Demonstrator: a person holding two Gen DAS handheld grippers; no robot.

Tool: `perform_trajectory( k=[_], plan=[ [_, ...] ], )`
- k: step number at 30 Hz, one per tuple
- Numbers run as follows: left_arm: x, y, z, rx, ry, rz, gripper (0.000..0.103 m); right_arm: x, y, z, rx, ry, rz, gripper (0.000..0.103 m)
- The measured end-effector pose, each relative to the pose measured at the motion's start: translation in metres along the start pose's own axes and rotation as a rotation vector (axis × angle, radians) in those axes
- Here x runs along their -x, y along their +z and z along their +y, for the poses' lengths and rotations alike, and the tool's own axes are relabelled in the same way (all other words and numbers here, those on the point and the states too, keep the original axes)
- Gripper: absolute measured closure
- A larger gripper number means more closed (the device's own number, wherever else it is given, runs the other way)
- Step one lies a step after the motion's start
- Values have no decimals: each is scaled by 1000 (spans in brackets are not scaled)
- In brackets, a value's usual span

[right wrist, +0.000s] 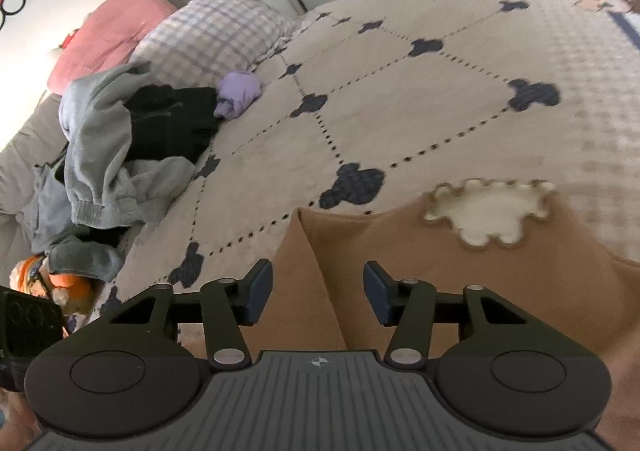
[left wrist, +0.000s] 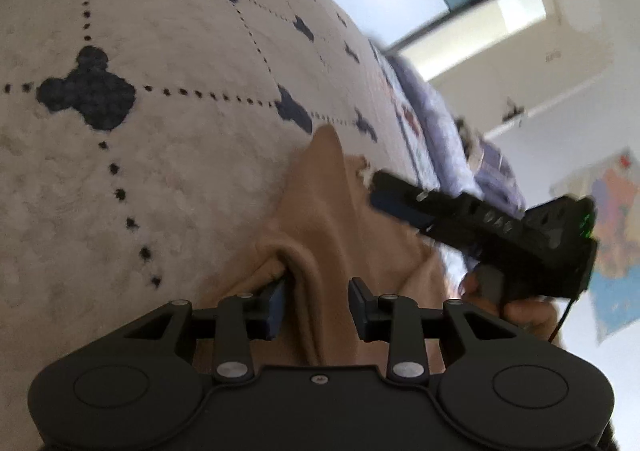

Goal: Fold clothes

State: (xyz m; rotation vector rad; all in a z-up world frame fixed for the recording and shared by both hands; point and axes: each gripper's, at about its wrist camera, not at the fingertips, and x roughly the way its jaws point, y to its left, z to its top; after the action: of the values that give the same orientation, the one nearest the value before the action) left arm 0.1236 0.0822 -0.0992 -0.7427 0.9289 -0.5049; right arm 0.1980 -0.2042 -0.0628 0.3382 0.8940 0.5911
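A tan garment (left wrist: 340, 235) lies on the bed, bunched into a raised fold that runs between the fingers of my left gripper (left wrist: 318, 307). The jaws stand apart, open, and cloth drapes over the left finger's tip. In the right wrist view the same tan garment (right wrist: 420, 271) spreads flat, with a white scalloped collar patch (right wrist: 488, 211) at its far edge. My right gripper (right wrist: 318, 291) hovers open over it, with nothing pinched. From the left wrist view the right gripper (left wrist: 480, 223) reaches in from the right, its tips near the white patch, held by a hand (left wrist: 524, 311).
The beige blanket (right wrist: 400, 99) with navy clover shapes and dotted lines covers the bed. A pile of grey, black and lilac clothes (right wrist: 132, 147) lies at the left, with a plaid pillow (right wrist: 212, 35) and a pink pillow (right wrist: 108, 31) behind. A bluish quilt (left wrist: 432, 119) runs along the far side.
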Motion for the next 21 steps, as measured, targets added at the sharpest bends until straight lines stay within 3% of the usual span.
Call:
perform_trajectory(
  k=[1, 2, 4, 10, 17, 21],
  plan=[
    [0, -1, 1, 11, 1, -16, 77, -7, 3, 0, 2, 2, 10, 47],
    [0, -2, 2, 23, 3, -32, 89, -13, 3, 1, 11, -1, 23, 52],
    [2, -4, 3, 39, 16, -68, 100, -24, 2, 5, 30, 19, 43, 99],
    [20, 0, 7, 59, 60, -190, 100, -34, 12, 23, 67, 61, -30, 99],
    [8, 1, 6, 11, 182, -146, 98, -49, 17, 26, 74, 30, 2, 96],
    [16, 3, -3, -23, 158, -162, 96, -55, 20, 26, 73, 18, 15, 77]
  ],
)
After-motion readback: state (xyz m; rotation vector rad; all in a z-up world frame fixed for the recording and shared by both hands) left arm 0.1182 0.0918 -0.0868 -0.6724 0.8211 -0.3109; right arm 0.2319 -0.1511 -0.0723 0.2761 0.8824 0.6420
